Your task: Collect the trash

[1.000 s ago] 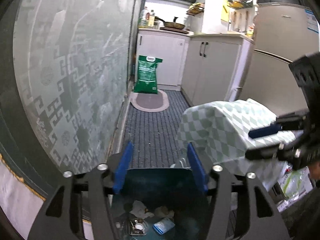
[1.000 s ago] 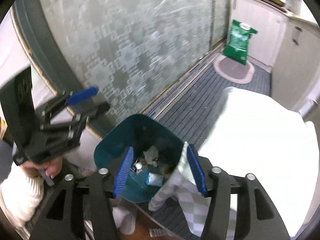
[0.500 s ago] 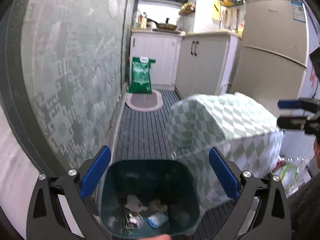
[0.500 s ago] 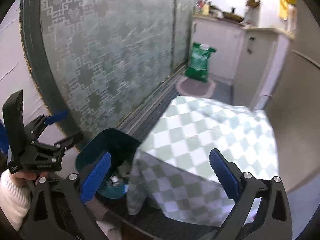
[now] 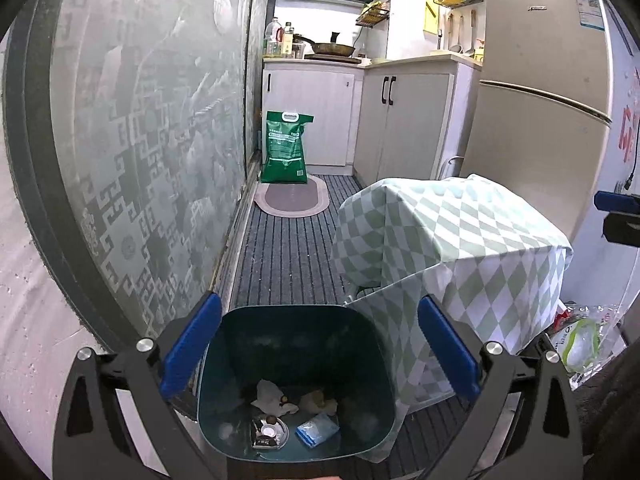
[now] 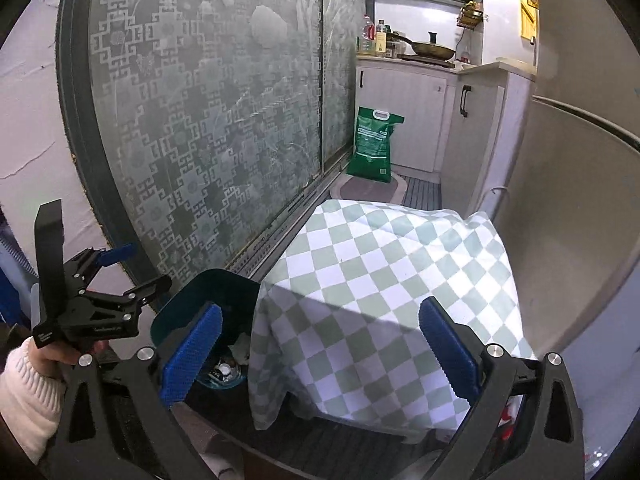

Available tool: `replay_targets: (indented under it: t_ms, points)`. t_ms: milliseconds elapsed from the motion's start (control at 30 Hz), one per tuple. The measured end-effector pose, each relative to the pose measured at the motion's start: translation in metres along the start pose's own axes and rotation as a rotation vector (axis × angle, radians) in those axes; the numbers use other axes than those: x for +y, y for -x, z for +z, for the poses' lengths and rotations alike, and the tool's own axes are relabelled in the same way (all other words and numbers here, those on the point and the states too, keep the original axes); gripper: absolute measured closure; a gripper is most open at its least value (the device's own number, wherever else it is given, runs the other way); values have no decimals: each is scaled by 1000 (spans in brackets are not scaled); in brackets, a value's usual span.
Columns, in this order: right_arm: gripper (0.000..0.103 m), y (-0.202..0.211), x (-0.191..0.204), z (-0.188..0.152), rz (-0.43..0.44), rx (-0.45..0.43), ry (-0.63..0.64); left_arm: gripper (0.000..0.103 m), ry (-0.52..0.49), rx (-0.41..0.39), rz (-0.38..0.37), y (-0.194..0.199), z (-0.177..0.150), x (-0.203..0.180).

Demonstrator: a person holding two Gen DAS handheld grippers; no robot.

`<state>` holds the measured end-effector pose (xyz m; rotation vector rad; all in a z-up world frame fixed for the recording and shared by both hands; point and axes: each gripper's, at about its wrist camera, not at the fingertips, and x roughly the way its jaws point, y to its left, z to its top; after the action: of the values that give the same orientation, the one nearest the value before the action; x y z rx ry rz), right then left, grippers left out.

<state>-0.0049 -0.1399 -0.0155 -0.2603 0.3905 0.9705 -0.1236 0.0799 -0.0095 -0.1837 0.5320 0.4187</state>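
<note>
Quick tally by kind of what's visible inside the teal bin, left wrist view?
Crumpled white tissue: 1
Blue-white packet: 1
Round foil cup: 1
Yellowish scrap: 1
Total: 4 in the teal bin; smaller bits too unclear to count.

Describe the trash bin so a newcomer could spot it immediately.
Start at the tall frosted patterned glass sliding door. At its foot, on the striped floor, stands a dark teal plastic bin, open-topped, with wrappers inside. The low table beside it wears a green-and-white checked cloth; the bin is bare.

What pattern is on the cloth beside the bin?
Pale green and white checks on the cloth, clearest in the right wrist view.
</note>
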Motion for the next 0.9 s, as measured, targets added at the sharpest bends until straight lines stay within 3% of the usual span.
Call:
replay_targets:
  t_ms: [900]
  points:
    - [3, -1, 5, -2, -5, 16, 15, 3, -5, -4, -7, -1, -3, -3]
